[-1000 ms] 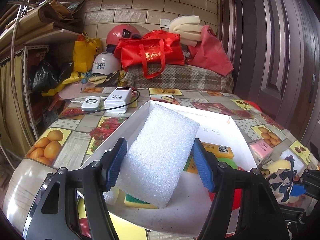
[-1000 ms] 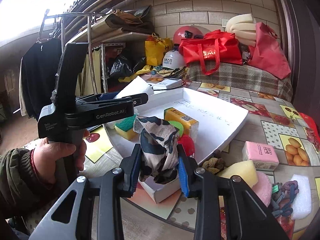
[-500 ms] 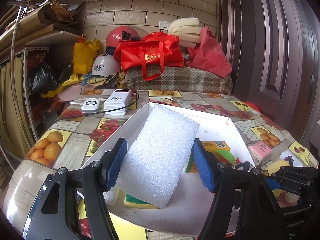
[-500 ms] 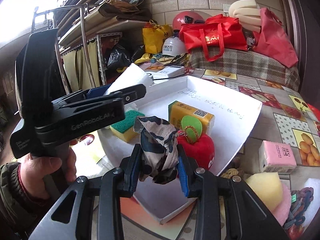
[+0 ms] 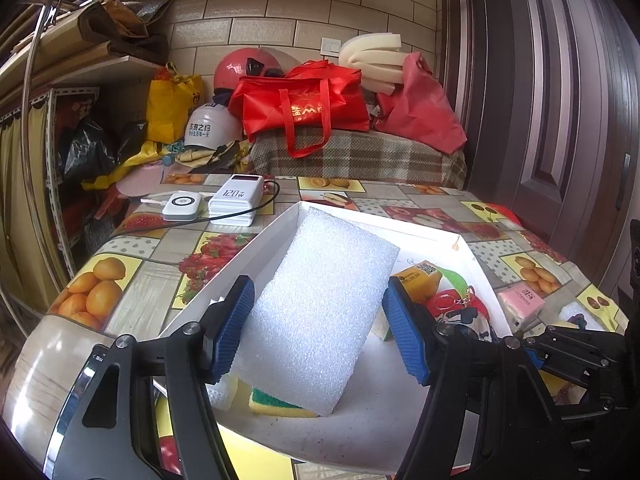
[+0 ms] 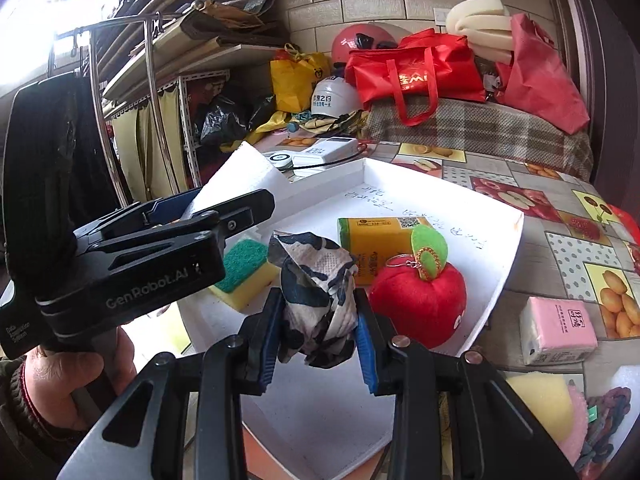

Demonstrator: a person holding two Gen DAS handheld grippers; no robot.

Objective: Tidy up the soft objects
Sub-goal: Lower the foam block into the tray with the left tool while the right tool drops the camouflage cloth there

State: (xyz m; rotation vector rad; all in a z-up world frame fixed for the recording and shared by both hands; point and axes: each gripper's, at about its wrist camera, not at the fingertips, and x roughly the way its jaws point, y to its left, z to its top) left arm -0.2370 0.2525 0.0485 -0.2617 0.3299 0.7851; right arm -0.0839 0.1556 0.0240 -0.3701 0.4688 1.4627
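A: What are your grippers doing?
B: My left gripper (image 5: 320,332) is clamping the white foam block (image 5: 320,312) over the white tray's (image 5: 400,440) six o'clock edge. My right gripper (image 6: 318,340) is pinching the camouflage cloth (image 6: 316,296), seven o'clock of the plush apple (image 6: 420,300).

One white tray (image 6: 508,256); one red plush apple (image 6: 420,300); one orange tissue pack (image 6: 372,240); one pink tissue pack (image 6: 558,330); one green-yellow sponge (image 6: 244,272); one white foam block (image 5: 320,312); one camouflage cloth (image 6: 316,300); two helmets: red (image 5: 240,68), white (image 5: 208,128).

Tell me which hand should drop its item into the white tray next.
Probably right: its tongs grip the camouflage cloth above bare white tray floor, while the left's white foam block overhangs the green-yellow sponge.
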